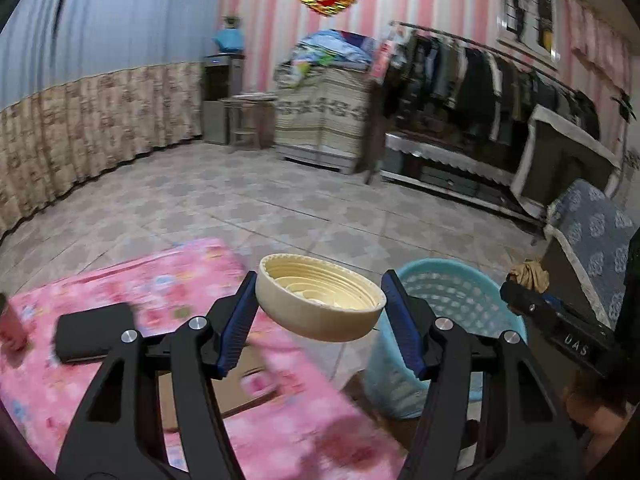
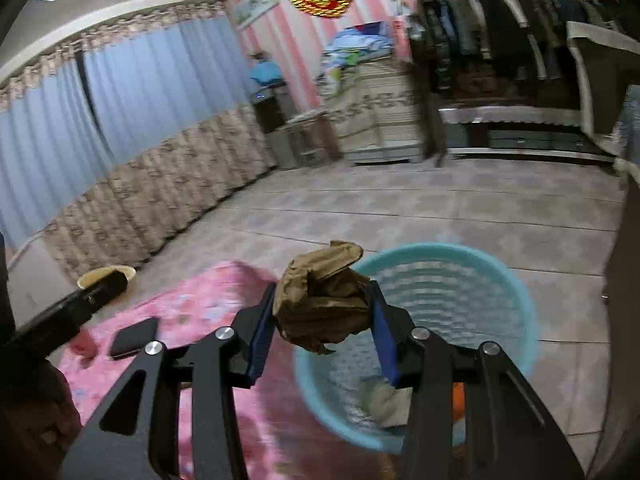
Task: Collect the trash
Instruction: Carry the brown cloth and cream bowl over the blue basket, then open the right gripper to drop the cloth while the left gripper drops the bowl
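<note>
Pink cloth (image 2: 208, 304) beside blue bin (image 2: 516, 300) w/ scraps (image 2: 386, 402) inside.

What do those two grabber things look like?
Both the left gripper and the right gripper are black, with angular arms that have cut-out holes, shiny silver round bolts at the joints, and blue ribbed pads inside each finger. White letters mark one side.

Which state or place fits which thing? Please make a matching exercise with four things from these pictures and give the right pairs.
Things:
1. cream lid
2. crumpled brown paper
3. light blue basket
4. black phone

States or places:
a. lies on the pink cloth
b. held by the right gripper
c. stands on the floor
d. held by the left gripper

Pairs: 1-d, 2-b, 3-c, 4-a
</note>
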